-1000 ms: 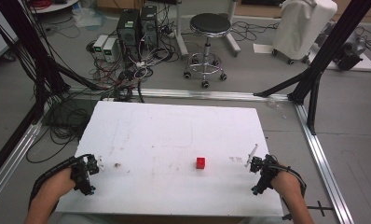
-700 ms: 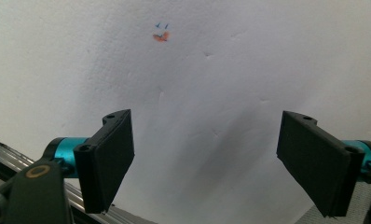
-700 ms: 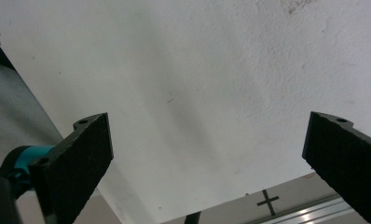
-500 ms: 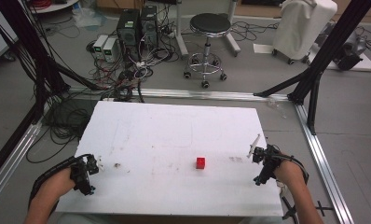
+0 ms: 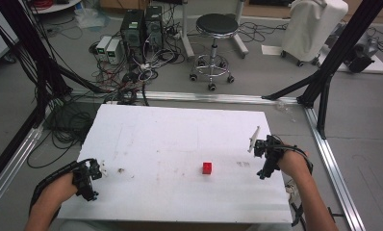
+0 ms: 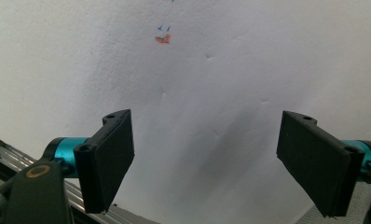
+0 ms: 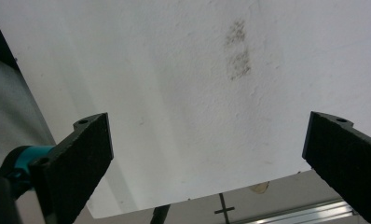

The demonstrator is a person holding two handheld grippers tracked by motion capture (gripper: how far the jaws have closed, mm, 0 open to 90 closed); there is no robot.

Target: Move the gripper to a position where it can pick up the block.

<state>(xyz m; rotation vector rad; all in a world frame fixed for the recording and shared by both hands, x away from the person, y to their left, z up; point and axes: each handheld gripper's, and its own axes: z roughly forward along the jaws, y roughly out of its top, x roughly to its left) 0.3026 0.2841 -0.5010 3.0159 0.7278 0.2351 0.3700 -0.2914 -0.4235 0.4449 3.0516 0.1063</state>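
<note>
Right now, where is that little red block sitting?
In the high view, the red block sits on the white table, right of centre toward the person's edge, nearer the right gripper than the left gripper, touching neither.

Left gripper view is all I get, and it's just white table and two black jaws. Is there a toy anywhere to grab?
Observer: Yes, a small red block sits on the white table, toward the right of the middle, nearer the person's edge.
Operator: Which gripper is closer to it?
Observer: The right gripper. It is at the table's right edge, with bare table between it and the block.
Operator: Is that one holding something?
Observer: No. In the right gripper view its jaws stand wide apart over a grey smudge, with nothing between them.
Operator: Where am I then?
Observer: Your left gripper is at the table's near left corner, far from the block.
</note>
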